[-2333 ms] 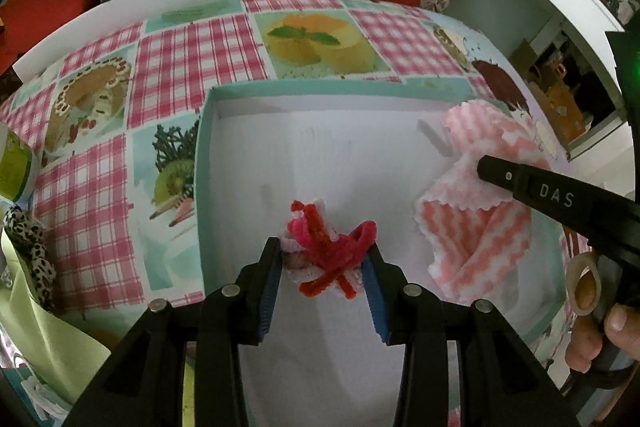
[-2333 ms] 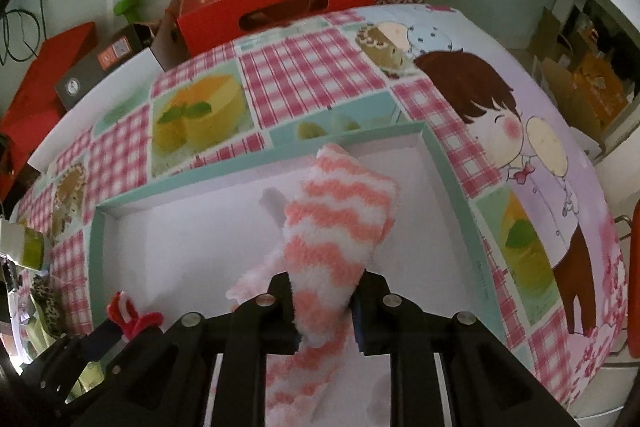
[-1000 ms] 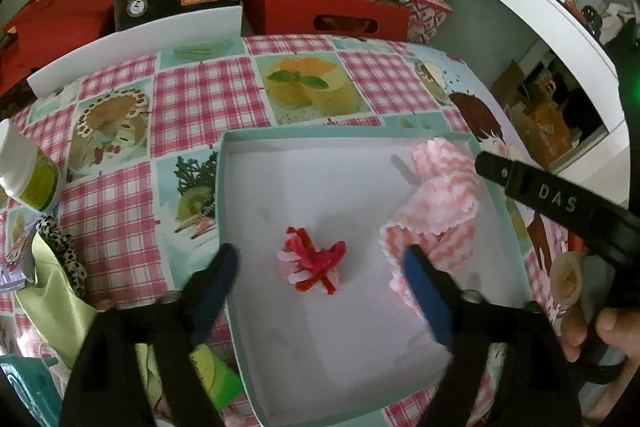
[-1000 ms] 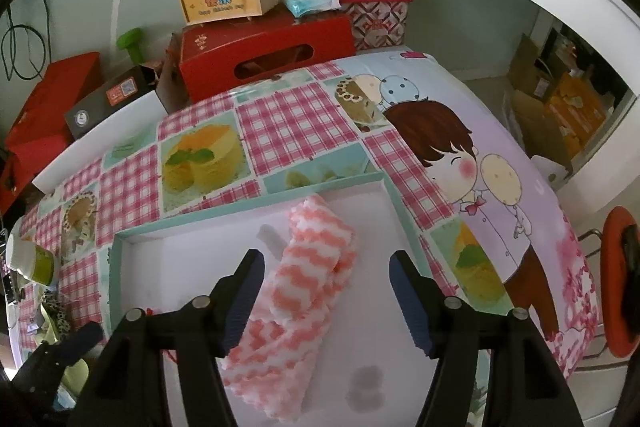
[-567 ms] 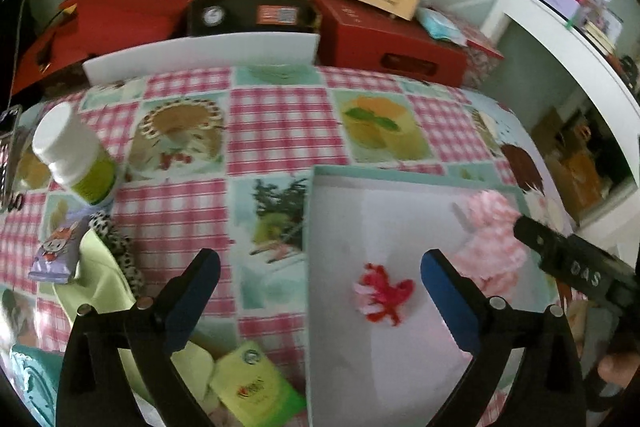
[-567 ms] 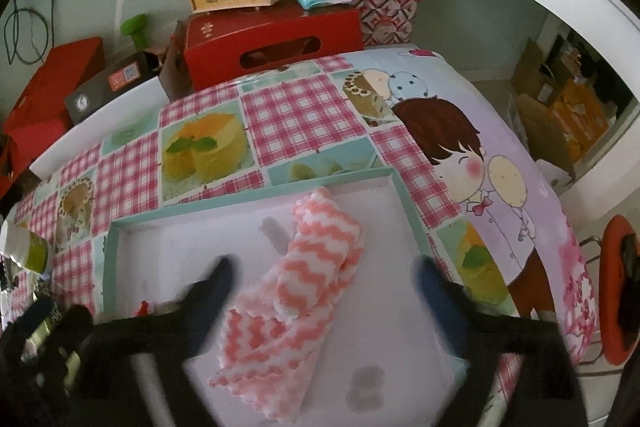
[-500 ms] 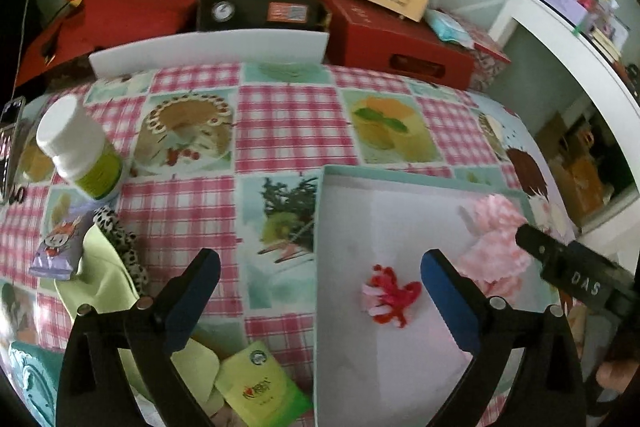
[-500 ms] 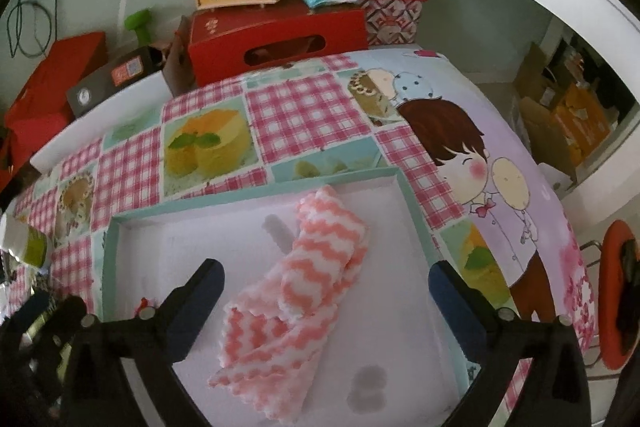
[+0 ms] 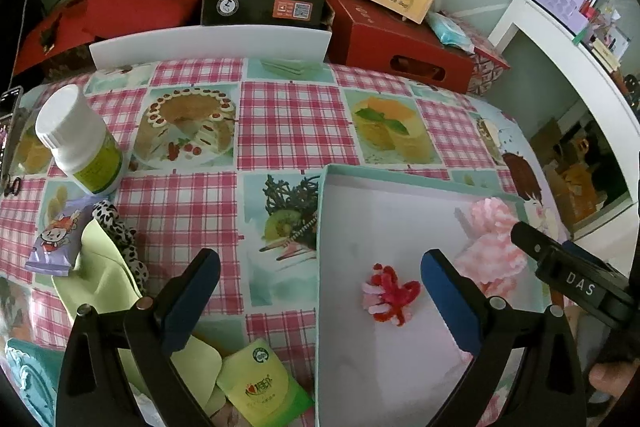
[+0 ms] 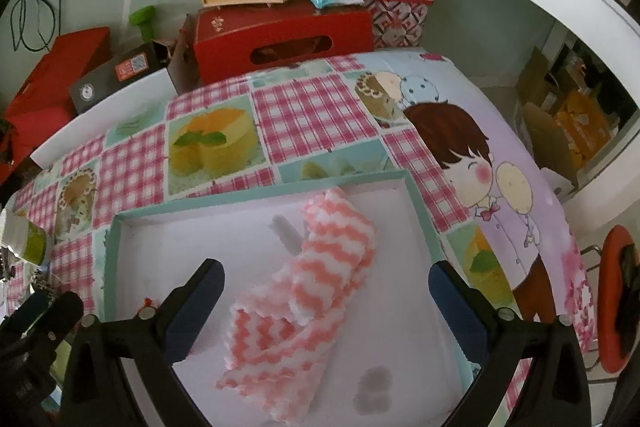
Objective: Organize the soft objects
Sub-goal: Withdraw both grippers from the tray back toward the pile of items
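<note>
Having just spread wide and let go, both the left gripper (image 9: 320,291) and right gripper (image 10: 326,293) are hanging empty, leaving the red pipe-cleaner bundle (image 9: 389,297) and pink striped cloth (image 10: 304,299) lying in the tray (image 9: 400,175), so the next pick is probably calling for the left one reaching to the green cloth (image 9: 100,287) outside it.

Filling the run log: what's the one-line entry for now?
left gripper: open, empty | right gripper: open, empty | cloth, pipe-cleaner toy: in tray

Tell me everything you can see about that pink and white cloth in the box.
The cloth is fluffy, like fleece or towelling, with wavy coral-pink and white stripes. It lies loosely folded and rumpled on the white floor of the shallow box with a mint-green rim, stretching from the far right corner toward the near side. Nothing grips it: the right gripper hangs over it with fingers wide apart.
</note>
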A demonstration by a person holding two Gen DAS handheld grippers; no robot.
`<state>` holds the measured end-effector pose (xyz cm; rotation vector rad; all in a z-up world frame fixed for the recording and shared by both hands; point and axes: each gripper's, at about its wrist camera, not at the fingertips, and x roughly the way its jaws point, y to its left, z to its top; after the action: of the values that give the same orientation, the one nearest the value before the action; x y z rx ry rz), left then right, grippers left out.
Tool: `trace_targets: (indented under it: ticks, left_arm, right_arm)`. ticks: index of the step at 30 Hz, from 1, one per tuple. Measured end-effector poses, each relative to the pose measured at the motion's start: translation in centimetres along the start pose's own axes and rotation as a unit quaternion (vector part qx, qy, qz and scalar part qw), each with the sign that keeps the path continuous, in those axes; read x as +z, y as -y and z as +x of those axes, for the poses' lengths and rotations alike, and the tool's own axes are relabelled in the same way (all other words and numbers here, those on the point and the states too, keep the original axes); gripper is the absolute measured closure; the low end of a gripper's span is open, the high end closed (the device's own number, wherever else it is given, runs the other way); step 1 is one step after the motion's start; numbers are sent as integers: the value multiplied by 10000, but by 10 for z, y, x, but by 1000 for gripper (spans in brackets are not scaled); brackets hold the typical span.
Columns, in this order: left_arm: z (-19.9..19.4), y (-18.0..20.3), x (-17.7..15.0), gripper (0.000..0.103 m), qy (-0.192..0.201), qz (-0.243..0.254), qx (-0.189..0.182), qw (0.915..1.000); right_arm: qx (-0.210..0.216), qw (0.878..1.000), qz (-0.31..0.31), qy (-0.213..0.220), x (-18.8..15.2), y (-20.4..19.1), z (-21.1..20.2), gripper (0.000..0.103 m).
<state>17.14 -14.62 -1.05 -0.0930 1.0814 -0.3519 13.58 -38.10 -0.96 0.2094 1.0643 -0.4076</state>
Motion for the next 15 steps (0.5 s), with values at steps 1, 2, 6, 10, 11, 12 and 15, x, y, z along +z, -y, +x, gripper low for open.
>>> trace_targets:
  ticks: [1,2,6,10,11,12,15]
  left_arm:
    - [-1,-1,0,3,-12,17,-3,10000]
    - [-3,-3,0,3,-30,50,6,10000]
    - [-13,-12,2,3,-76,145,133,9998]
    - [-26,-27,6,3,-56,93,485,9988]
    - [-30,-33,8,3,-66,24,550,9985]
    - [-34,-41,9,3,-56,-68,570,9983]
    - [-45,-69,12,3,-4,-404,634,9972]
  right_arm:
    - [3,10000,-7,56,1,-2,-3,0]
    - [-12,9999,-20,122,2,-4,-5,0]
    - [-117,9994,-165,281,4,-15,-14,0]
    - [3,9990,-377,258,3,-32,-15,0]
    - [46,9987,-440,256,2,-38,-15,0]
    - [108,9983,-516,254,2,-45,-16,0]
    - [304,9969,-683,263,-1,-62,-18,0]
